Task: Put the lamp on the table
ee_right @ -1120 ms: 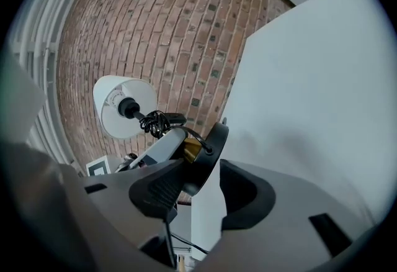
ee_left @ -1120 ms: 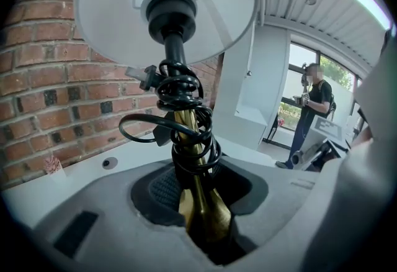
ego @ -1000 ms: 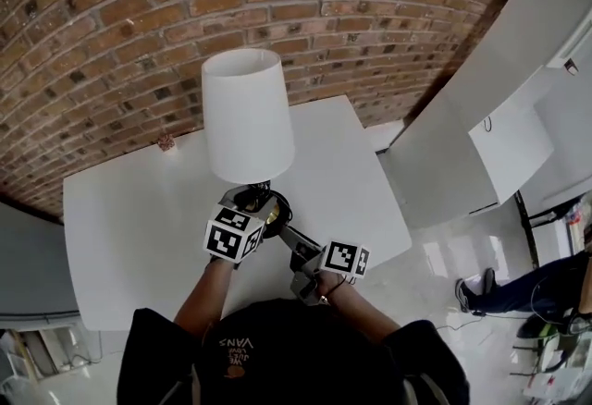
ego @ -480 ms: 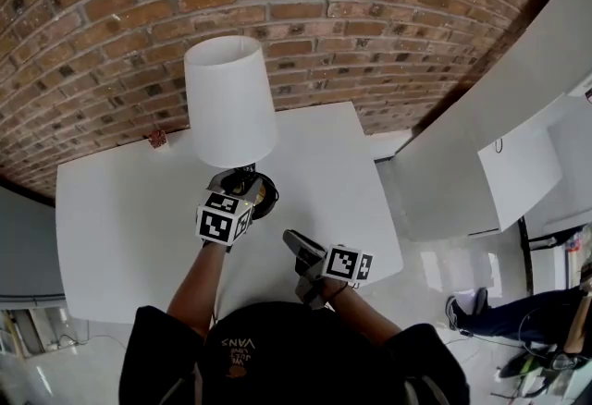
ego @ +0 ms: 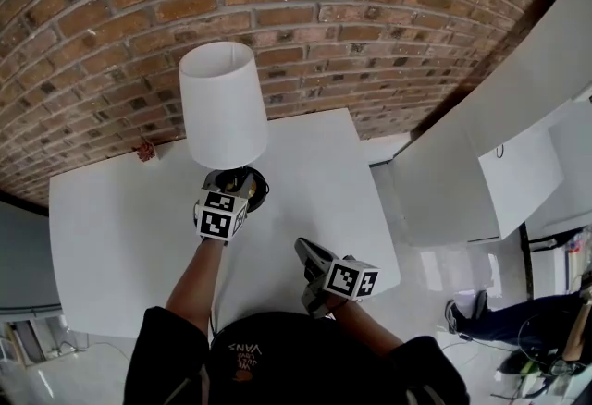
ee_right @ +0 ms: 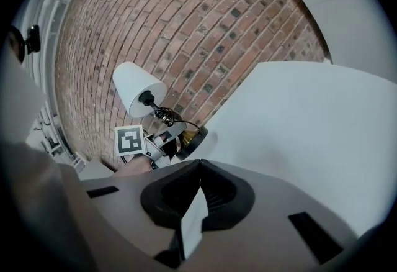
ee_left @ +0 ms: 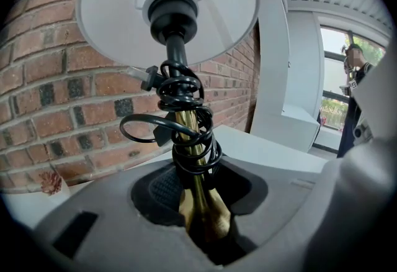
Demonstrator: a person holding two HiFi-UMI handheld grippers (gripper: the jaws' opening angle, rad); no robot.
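The lamp (ego: pixel 222 103) has a white shade, a brass stem wound with black cord (ee_left: pixel 186 134) and a dark round base (ego: pixel 248 181). It stands upright over the white table (ego: pixel 120 237) near the brick wall. Whether its base touches the tabletop I cannot tell. My left gripper (ego: pixel 236 189) is shut on the brass stem (ee_left: pixel 197 202) low down, just above the base. My right gripper (ego: pixel 307 252) hovers near the table's front edge, apart from the lamp, shut with nothing between its pads. The right gripper view shows the lamp (ee_right: pixel 138 89) and the left gripper (ee_right: pixel 158 140) ahead.
A brick wall (ego: pixel 370 33) runs along the table's far side. A small reddish thing (ego: pixel 145 151) lies at the table's back left. White cabinets (ego: pixel 462 163) stand to the right. A person (ego: pixel 504 315) is on the floor at lower right.
The right gripper has drawn back from the lamp's base toward the front edge and its jaws have closed empty. The left gripper still holds the lamp, shifted slightly toward the wall.
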